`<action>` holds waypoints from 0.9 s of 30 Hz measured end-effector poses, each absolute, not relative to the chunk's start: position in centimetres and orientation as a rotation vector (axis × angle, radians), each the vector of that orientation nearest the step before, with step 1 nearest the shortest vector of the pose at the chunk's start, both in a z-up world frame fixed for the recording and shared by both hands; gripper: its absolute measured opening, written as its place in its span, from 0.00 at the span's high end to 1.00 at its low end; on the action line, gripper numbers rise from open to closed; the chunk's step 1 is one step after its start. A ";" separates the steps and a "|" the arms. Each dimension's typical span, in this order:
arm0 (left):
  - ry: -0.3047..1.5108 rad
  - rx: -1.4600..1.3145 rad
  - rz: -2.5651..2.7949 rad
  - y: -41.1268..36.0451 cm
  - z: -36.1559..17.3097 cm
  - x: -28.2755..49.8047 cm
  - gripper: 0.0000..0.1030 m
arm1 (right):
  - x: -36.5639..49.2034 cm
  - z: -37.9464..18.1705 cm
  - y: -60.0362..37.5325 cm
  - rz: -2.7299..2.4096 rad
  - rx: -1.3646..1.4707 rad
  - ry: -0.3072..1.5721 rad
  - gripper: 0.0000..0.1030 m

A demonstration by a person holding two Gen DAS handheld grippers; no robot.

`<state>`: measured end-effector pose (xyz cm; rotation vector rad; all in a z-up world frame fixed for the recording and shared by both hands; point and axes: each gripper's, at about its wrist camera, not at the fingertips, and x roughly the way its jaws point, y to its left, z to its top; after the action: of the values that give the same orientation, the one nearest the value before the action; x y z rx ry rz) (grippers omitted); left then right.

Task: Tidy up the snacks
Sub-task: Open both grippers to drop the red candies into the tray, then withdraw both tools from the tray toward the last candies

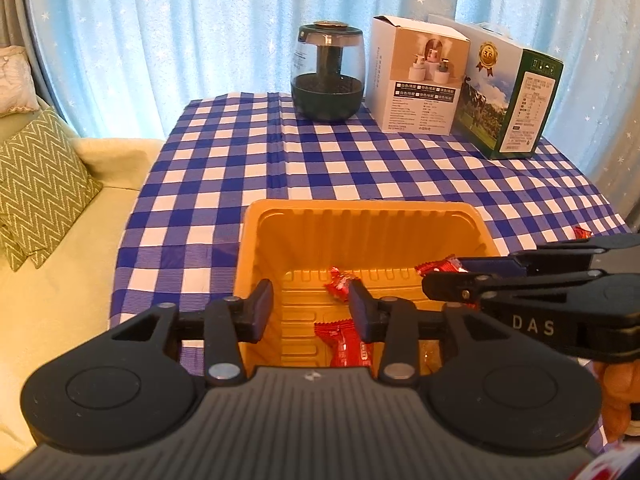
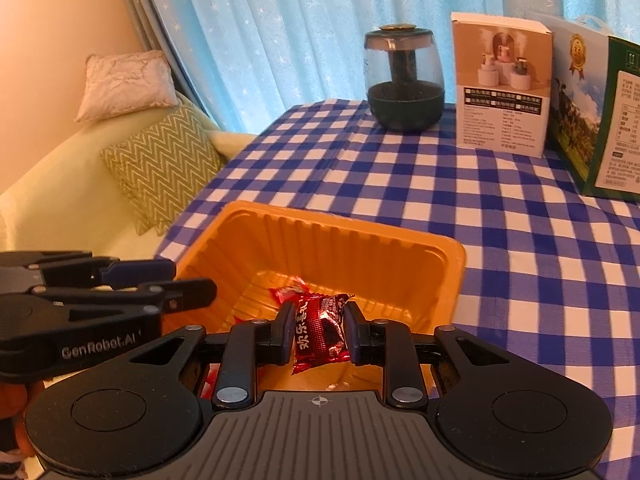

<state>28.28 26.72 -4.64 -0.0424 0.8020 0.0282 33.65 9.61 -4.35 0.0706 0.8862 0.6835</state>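
Snacks in red wrappers are going into the orange plastic tray (image 1: 362, 216) on the checked table (image 1: 248, 168). Two packets already lie on the tray floor: one (image 1: 339, 282) toward the tray's far wall, another (image 1: 346, 340) nearer its front edge. The left tongs (image 1: 312, 308) hang over the tray's front half with their pads apart and nothing between them. The right tongs (image 2: 316, 330) are clamped on a red snack packet (image 2: 320, 330), held above the tray's near right side.

To do this step well, I judge the right tongs should carry the packet a little further over the tray's open floor, clear of the left tongs beside them, and part only when the packet is low inside the walls, so it drops flat and does not bounce onto the rim.

Only the right wrist view shows the held packet face-on, with its printed side between the pads. The left wrist view shows the same packet's end (image 1: 438, 266) poking past the right tongs from the side, and a further red packet (image 1: 582, 233) on the table just right of the tray, which the right view misses.
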 end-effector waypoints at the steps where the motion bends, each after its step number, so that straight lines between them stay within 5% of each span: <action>1: 0.799 -0.038 0.033 26.8 -4.6 28.2 0.58 | 33.8 -4.4 9.7 0.698 0.081 0.896 0.74; 3: 0.797 -0.039 0.039 26.9 -4.4 28.0 0.57 | 34.0 -4.4 9.8 0.707 0.090 0.913 0.70; 5: 0.796 -0.043 0.042 27.2 -4.3 27.7 0.57 | 33.9 -4.2 9.6 0.695 0.095 0.902 0.50; 27: 0.743 -0.075 0.084 22.4 -0.5 20.5 0.25 | 27.6 1.0 1.4 0.565 0.108 0.837 0.46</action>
<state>20.46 22.44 -0.46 -0.0747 0.7426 0.0840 27.58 1.37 0.96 0.1083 0.8369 0.5647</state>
